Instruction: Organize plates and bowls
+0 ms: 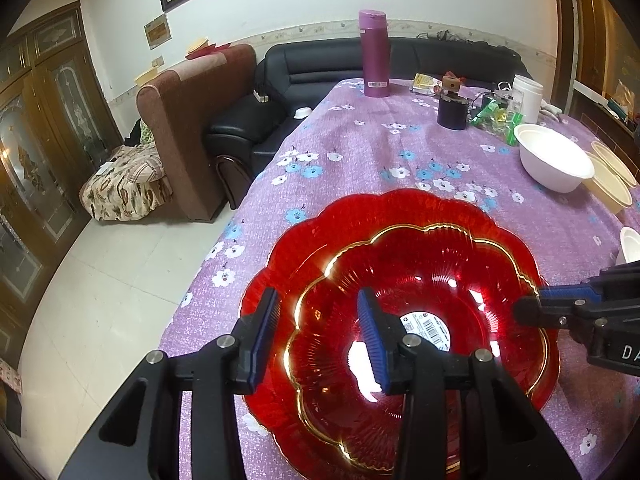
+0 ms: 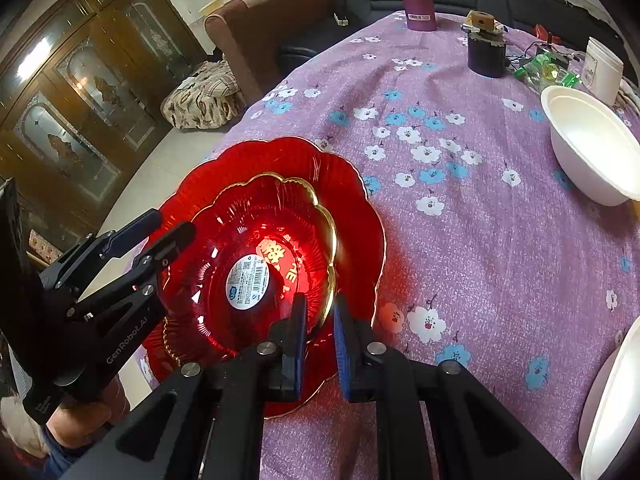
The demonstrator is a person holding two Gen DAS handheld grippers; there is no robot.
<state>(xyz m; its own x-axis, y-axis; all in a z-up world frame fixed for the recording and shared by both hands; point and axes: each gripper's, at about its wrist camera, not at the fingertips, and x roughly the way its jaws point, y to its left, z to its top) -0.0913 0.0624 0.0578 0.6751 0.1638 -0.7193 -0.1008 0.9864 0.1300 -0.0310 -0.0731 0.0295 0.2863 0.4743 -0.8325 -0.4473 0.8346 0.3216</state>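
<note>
Resting on the purple flowered tabletop (image 1: pixel 360 148), a small red plate (image 1: pixel 420 320) sits nested inside a larger red plate (image 1: pixel 400 216). Left tool (image 1: pixel 320 328) straddles the small plate's left rim, jaws partly apart. Right tool (image 2: pixel 320 328) pinches its right rim. White bowl (image 1: pixel 554 162) stands beyond the plates.

The round label (image 2: pixel 247 282) in the smaller red plate (image 2: pixel 276 216) is too small to read; a white bowl (image 2: pixel 612 408) is cut off at the right edge.
</note>
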